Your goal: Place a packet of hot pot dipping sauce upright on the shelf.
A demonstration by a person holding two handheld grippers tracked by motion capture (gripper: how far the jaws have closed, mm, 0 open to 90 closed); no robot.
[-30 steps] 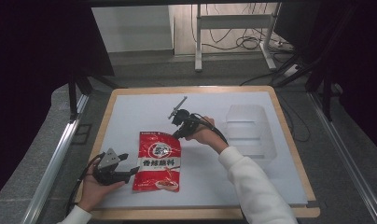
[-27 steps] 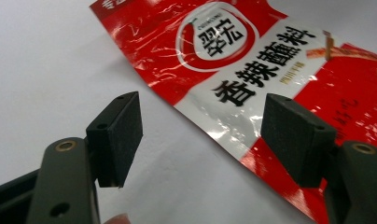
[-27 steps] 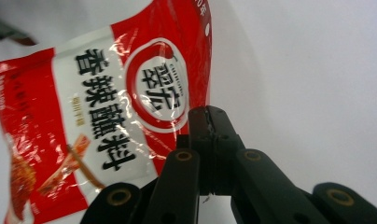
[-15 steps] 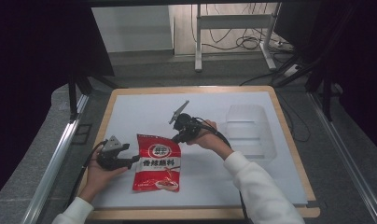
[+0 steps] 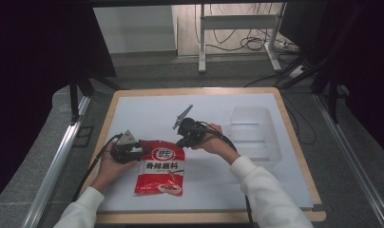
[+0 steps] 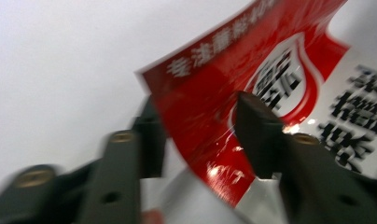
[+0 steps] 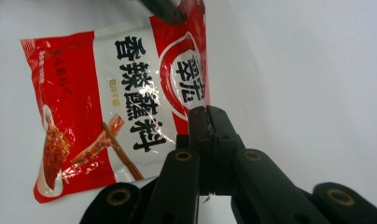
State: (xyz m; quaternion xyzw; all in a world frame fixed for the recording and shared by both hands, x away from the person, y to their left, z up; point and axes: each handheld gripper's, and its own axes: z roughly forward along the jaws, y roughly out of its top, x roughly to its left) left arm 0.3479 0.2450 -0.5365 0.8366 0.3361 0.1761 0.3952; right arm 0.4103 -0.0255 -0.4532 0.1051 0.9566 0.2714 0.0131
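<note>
The desk [image 5: 133, 109] is seen whole from a fixed camera placed high above its near side, facing forward and down. Two close cameras are carried on the left hand-held gripper [image 5: 143, 148] and the right hand-held gripper [image 5: 181, 141]. The red packet [image 5: 161, 170] is shared by all three views.

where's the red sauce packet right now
In the high view the red sauce packet lies near the white mat's front edge, left of centre, its top corners between the left claw and right claw.
</note>
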